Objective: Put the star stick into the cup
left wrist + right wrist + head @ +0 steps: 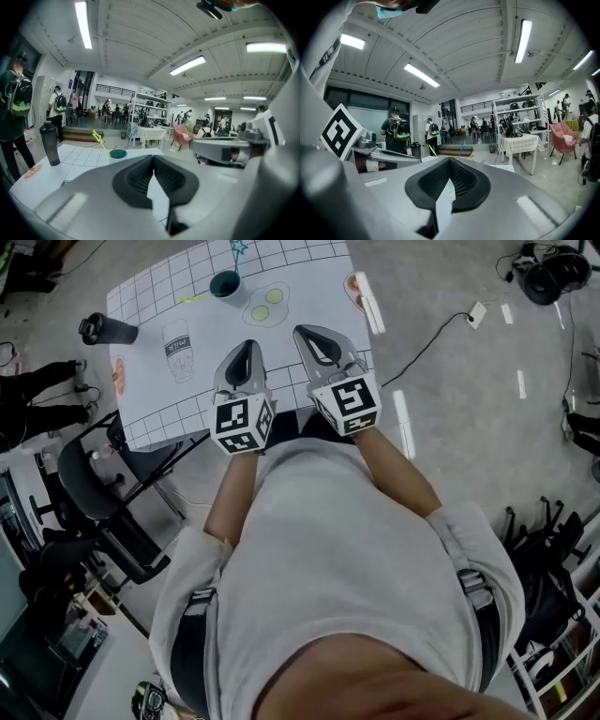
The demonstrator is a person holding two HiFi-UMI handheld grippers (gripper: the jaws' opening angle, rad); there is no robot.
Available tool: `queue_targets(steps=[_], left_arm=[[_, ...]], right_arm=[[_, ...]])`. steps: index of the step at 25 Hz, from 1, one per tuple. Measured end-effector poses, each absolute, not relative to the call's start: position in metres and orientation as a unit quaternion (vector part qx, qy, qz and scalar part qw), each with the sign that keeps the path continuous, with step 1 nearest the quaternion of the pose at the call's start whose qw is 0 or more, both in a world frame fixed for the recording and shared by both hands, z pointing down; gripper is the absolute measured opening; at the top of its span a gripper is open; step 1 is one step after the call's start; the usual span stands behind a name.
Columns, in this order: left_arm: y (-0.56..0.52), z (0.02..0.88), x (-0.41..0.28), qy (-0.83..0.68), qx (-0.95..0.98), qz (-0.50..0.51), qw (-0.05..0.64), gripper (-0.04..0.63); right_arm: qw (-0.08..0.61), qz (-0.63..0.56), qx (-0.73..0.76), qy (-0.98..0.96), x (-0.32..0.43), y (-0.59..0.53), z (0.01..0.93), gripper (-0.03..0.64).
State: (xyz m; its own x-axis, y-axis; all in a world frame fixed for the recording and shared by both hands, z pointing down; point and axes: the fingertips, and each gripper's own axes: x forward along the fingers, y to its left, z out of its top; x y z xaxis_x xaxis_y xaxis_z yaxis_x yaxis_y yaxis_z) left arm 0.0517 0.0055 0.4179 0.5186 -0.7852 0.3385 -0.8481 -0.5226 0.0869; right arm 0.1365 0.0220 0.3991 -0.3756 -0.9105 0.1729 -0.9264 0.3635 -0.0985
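Note:
A teal cup point(226, 284) stands at the far side of the white grid mat point(309, 268). Two sticks lean out of it: a blue star stick point(239, 249) and a yellow-green stick point(192, 298). The left gripper view also has the cup point(117, 153) and both the yellow-green stick point(99, 139) and the blue star stick point(132, 133). My left gripper point(249, 346) and right gripper point(307, 333) hover side by side over the mat's near part, short of the cup. Both are shut with nothing between their jaws; the left gripper point(153, 158) and right gripper point(450, 161) each show tips meeting.
A black bottle point(106, 330) lies at the mat's left edge. Printed drawings mark the mat, among them a plate point(266, 306). A black folding chair point(122, 474) stands at the table's near left. Cables point(431, 343) run over the floor at right. People stand in the room behind.

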Motion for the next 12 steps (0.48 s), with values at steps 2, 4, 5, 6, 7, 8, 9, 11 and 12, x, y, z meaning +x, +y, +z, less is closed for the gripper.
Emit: queue_targets(steps=[2,4,5,6,7,8,9,11,12], left_arm=[[0.004,0.411,0.063,-0.468,0.868,0.126,0.112,0.003],[0.005,0.406,0.074,-0.460,0.873,0.127,0.103,0.003],[0.007,0.405,0.079,-0.455,0.875,0.130,0.102,0.003],[0.008,0.406,0.082,-0.451,0.876,0.133,0.101,0.003],[0.010,0.407,0.084,-0.449,0.877,0.136,0.101,0.003],[0.010,0.408,0.085,-0.447,0.878,0.138,0.101,0.003],[0.009,0.410,0.085,-0.446,0.878,0.140,0.100,0.003],[0.010,0.414,0.084,-0.446,0.878,0.144,0.101,0.003],[0.010,0.416,0.083,-0.446,0.877,0.148,0.103,0.003]], right_arm=[[0.040,0.087,0.562,-0.822,0.146,0.026,0.394,-0.002],[0.035,0.086,0.568,-0.818,0.155,0.029,0.390,-0.002],[0.033,0.086,0.570,-0.816,0.158,0.031,0.389,-0.002],[0.032,0.087,0.572,-0.815,0.160,0.032,0.389,-0.002],[0.031,0.088,0.574,-0.814,0.162,0.033,0.390,-0.002],[0.030,0.089,0.575,-0.813,0.163,0.032,0.391,-0.002],[0.030,0.092,0.575,-0.812,0.163,0.031,0.393,-0.002],[0.031,0.097,0.575,-0.812,0.162,0.031,0.398,-0.002],[0.032,0.101,0.574,-0.812,0.162,0.031,0.401,-0.002]])
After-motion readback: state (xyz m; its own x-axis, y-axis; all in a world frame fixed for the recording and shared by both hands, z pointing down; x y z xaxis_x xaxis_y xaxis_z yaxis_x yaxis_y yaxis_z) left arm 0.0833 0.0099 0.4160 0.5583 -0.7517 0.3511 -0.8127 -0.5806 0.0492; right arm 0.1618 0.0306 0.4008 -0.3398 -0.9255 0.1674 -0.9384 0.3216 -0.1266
